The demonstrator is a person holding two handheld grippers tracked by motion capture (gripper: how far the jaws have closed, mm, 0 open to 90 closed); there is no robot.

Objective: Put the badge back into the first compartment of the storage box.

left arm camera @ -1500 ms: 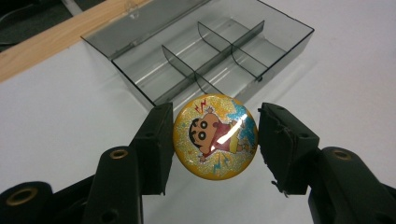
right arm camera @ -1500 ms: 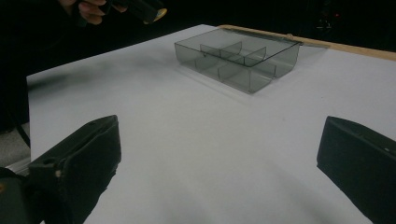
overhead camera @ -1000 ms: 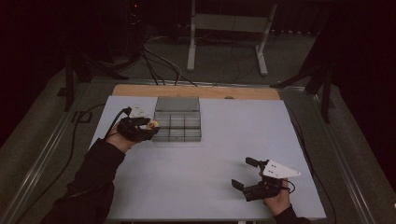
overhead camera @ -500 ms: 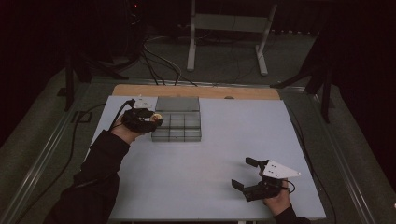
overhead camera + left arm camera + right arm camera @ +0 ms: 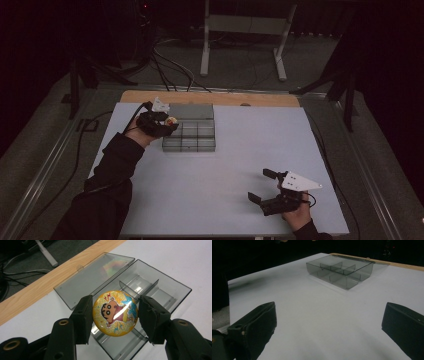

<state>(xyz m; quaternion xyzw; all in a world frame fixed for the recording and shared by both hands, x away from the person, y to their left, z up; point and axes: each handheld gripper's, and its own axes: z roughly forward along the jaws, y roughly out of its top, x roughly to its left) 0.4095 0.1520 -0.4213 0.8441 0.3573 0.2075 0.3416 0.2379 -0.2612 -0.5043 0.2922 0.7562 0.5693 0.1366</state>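
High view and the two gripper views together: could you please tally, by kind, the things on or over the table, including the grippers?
Round cartoon badge, held over the box: 1
Clear divided box with its lid open: 1
Grippers, left gripper and right gripper: 2
Total: 4

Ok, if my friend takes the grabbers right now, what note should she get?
Left gripper: shut on the round cartoon badge, held above the near-left corner of the clear divided box.
Right gripper: open, nothing between its jaws, low over the white table near its front right.
Box: lid lies open flat behind it, by the wooden edge; the compartments in sight look empty.
Done: badge picked up and brought to the box.
Left: probably lower the badge into a compartment, let go, and maybe shut the lid.
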